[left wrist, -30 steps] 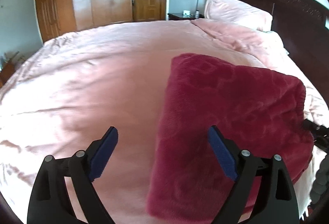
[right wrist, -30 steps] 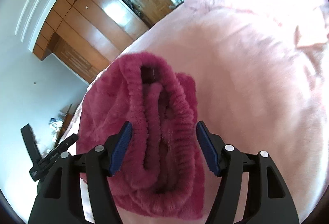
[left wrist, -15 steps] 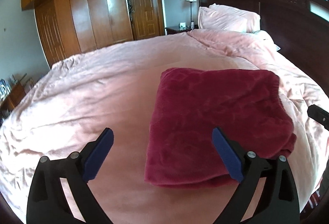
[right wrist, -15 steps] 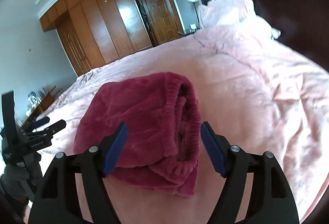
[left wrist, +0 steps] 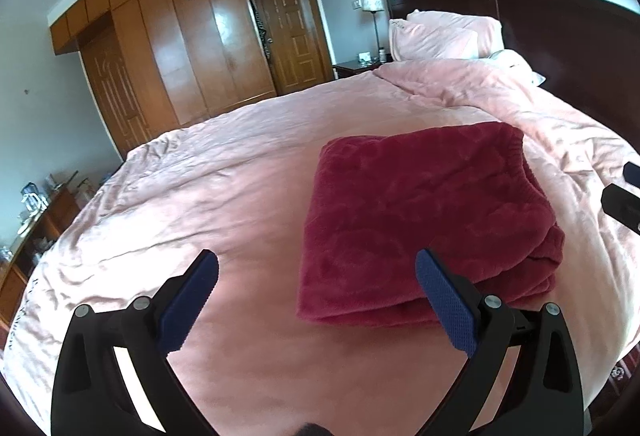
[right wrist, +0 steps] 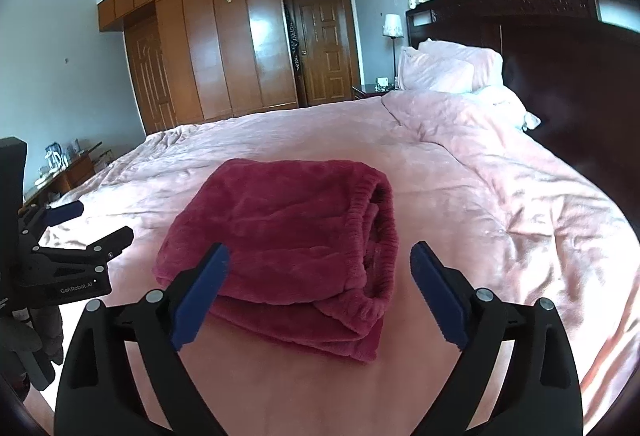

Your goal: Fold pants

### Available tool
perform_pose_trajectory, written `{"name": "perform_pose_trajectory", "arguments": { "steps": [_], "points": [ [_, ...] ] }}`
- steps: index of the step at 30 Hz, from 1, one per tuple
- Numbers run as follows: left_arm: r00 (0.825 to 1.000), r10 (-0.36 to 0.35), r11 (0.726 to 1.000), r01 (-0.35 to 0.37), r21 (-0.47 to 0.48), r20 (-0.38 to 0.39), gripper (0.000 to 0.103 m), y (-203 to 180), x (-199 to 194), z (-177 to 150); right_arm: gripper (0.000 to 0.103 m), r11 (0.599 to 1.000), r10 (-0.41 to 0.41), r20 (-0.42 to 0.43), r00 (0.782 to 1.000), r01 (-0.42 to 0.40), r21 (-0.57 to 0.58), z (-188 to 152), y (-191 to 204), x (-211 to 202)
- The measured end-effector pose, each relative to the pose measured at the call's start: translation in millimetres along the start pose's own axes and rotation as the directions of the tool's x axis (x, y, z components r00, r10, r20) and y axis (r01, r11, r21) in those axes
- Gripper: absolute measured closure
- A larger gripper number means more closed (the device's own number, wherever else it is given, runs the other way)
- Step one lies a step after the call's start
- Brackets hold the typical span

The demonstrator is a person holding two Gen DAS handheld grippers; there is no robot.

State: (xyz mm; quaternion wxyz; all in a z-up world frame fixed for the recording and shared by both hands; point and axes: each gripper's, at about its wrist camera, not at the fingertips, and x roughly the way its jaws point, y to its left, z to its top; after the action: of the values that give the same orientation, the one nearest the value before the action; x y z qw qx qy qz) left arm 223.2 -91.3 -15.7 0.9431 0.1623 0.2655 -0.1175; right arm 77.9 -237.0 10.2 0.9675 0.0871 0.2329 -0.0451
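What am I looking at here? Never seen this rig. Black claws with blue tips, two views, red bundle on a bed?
There is no robot arm: a person carries a two-finger gripper in each hand, each with a fisheye camera looking forward along its fingers. One picture comes from the left gripper, the other from the right gripper; the black claws with blue pads at the bottom are each camera's own fingers. The left gripper also shows at the left edge of the right view. Both grippers are open and hold nothing. On the pink bedspread lie the dark red fleece pants, folded into a compact stack with the elastic waistband facing right. Behind are pillows, a dark headboard, a lamp and wooden wardrobes.
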Motion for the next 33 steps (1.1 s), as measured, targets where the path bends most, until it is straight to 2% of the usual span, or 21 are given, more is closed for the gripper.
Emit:
{"name": "perform_pose_trajectory", "arguments": {
  "steps": [4, 8, 18, 33],
  "points": [
    [0.999, 0.04, 0.999, -0.04, -0.007, 0.005, 0.005, 3, -13, -3, 0.003, 1.0, 0.008, 0.026, 1.0, -0.007, -0.023, 5, 8, -11],
    [0.998, 0.057, 0.998, -0.057, -0.003, 0.021, 0.005, 3, -25, -3, 0.003, 0.999, 0.01, 0.041, 0.999, -0.008, -0.052, 8, 15, -19],
    [0.993, 0.104, 0.994, -0.105, 0.022, 0.052, 0.005, -5, -44, 4, 0.003, 0.997, -0.015, 0.004, 1.0, 0.015, -0.075, 12, 16, -17],
    [0.992, 0.115, 0.992, -0.118, 0.039, 0.06, 0.005, -15, -46, 8, 0.003, 0.996, -0.031, -0.003, 1.0, 0.03, -0.078, 13, 11, -16]
  ]
}}
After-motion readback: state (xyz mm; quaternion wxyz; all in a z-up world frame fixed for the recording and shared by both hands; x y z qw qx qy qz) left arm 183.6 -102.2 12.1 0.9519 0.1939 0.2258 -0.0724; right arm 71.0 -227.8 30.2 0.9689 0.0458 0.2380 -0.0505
